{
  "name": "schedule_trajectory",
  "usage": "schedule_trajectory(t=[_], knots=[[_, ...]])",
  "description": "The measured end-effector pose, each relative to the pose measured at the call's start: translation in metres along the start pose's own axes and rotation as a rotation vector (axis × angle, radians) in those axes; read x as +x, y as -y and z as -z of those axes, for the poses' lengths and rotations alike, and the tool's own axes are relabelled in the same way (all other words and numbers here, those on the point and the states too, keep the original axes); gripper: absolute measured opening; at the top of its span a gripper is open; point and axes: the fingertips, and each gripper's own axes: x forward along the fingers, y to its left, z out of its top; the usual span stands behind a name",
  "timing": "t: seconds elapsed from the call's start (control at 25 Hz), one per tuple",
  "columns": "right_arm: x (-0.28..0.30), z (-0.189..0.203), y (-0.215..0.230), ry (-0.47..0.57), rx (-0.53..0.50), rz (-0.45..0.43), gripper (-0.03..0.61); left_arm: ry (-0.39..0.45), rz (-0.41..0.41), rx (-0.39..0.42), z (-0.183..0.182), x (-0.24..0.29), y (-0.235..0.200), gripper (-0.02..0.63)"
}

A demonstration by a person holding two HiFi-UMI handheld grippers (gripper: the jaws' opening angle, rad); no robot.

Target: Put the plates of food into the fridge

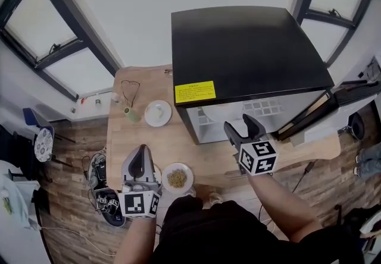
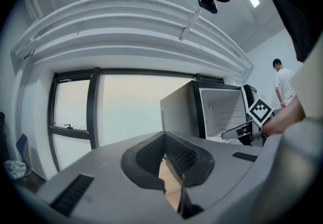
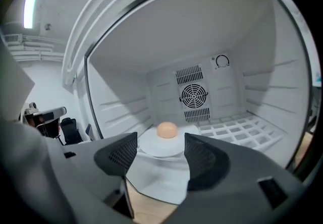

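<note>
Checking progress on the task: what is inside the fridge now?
One white plate holding a round tan food item, beside a white grid shelf. The open right gripper covers the plate's near rim.

The wooden desk (image 1: 128, 138) carries the fridge (image 1: 244, 49) on its far right part, with the fridge opening facing the near edge. On the left part of the desk, just beside the fridge, a white plate with pale food (image 1: 158, 113) lies flat. A small green cup (image 1: 132, 115) stands next to it, toward the left edge. A second plate with brown food (image 1: 177, 178) lies at the near edge. Inside the fridge, the white floor (image 3: 237, 129) bears a third plate (image 3: 160, 146) holding one round tan item (image 3: 167, 129).
</note>
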Motion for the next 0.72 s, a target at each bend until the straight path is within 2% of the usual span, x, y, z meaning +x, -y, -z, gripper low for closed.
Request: schedule_trajectory(t=[0.24, 0.28, 0.36, 0.4, 0.72], knots=[[-0.011, 0.015, -0.016, 0.021, 0.066, -0.082, 0.302, -0.011, -0.032, 0.011, 0.004, -0.019, -0.009, 0.005], [-0.014, 0.018, -0.020, 0.025, 0.075, -0.096, 0.286, -0.012, -0.033, 0.011, 0.005, -0.021, -0.012, 0.005], [-0.019, 0.020, -0.030, 0.046, 0.093, -0.133, 0.195, -0.011, -0.027, 0.007, 0.005, -0.020, -0.017, 0.005], [-0.021, 0.021, -0.035, 0.055, 0.102, -0.151, 0.178, -0.010, -0.018, 0.006, 0.005, -0.019, -0.019, 0.005], [-0.032, 0.068, -0.074, 0.020, 0.220, -0.161, 0.176, -0.005, 0.081, 0.024, 0.008, -0.023, -0.045, 0.005]])
